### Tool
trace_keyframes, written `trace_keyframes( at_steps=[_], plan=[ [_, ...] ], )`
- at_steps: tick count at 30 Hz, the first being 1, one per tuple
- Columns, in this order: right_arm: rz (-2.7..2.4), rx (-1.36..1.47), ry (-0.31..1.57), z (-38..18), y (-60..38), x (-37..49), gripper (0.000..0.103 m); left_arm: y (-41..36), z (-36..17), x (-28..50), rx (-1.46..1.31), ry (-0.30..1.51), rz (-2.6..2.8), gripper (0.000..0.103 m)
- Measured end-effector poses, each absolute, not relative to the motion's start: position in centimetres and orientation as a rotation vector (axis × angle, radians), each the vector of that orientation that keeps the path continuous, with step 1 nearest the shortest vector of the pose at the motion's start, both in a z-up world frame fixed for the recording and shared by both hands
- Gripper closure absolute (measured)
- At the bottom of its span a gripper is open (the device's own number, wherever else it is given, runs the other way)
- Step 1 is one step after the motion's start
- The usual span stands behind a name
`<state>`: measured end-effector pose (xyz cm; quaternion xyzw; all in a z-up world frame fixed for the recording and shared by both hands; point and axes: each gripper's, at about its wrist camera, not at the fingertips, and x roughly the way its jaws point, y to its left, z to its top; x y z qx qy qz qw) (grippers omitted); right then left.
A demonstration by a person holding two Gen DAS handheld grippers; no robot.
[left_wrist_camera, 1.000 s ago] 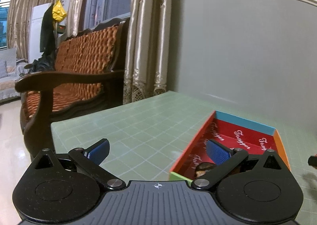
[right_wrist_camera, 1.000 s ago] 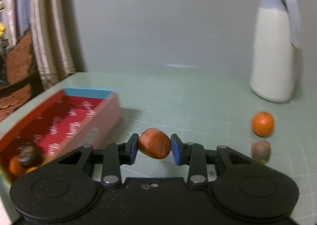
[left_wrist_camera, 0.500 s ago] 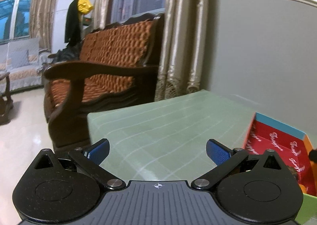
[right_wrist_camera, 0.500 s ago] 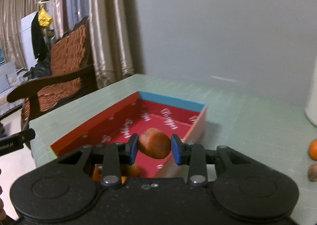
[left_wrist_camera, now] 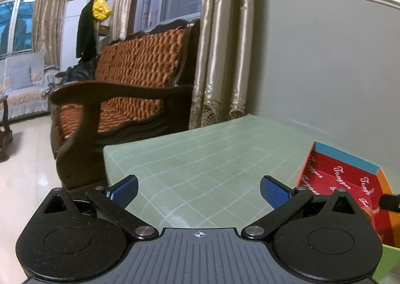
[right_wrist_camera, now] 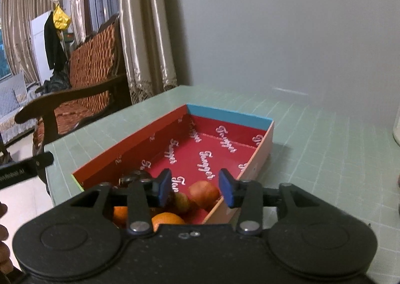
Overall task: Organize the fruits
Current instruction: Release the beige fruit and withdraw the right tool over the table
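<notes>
- Right gripper [right_wrist_camera: 195, 187] hanging over the near end of the red box [right_wrist_camera: 132, 142], fingers spread apart, gripping nothing.
- Reddish-orange fruit [right_wrist_camera: 203, 192] lying inside the box among oranges [right_wrist_camera: 166, 219].
- Left gripper [left_wrist_camera: 198, 190] hovering above the green counter [left_wrist_camera: 200, 156], fingers wide apart, holding nothing.

matt black plastic right gripper [right_wrist_camera: 195, 185] with blue ribbed pads [right_wrist_camera: 165, 187]; printed cardboard box [right_wrist_camera: 225, 115]; satin-sheen curtains [left_wrist_camera: 220, 54]; polished dark wood bench [left_wrist_camera: 115, 89]; matt gridded mat [left_wrist_camera: 200, 159].

A wooden bench [left_wrist_camera: 120, 99] stands beside the green table [left_wrist_camera: 200, 159].
</notes>
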<state>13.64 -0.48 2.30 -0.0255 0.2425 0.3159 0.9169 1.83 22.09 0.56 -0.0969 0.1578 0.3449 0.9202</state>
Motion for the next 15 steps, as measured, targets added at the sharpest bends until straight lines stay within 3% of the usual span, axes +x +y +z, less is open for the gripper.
trace_keyframes(
  at_steps=[1, 3, 15],
  plan=[
    [0.643, -0.048, 0.488, 2.5, -0.8, 13.5, 0.037, 21.8, 0.6, 1.9, -0.192, 0.322, 0.7, 0.0],
    [0.614, -0.045, 0.453, 2.9, -1.5, 13.0, 0.03, 21.0, 0.7, 2.1, -0.172, 0.315, 0.681, 0.0],
    [0.327, -0.048, 0.393, 1.7, -9.4, 12.3, 0.012, 14.0, 1.8, 4.5, -0.041, 0.276, 0.469, 0.0]
  ],
)
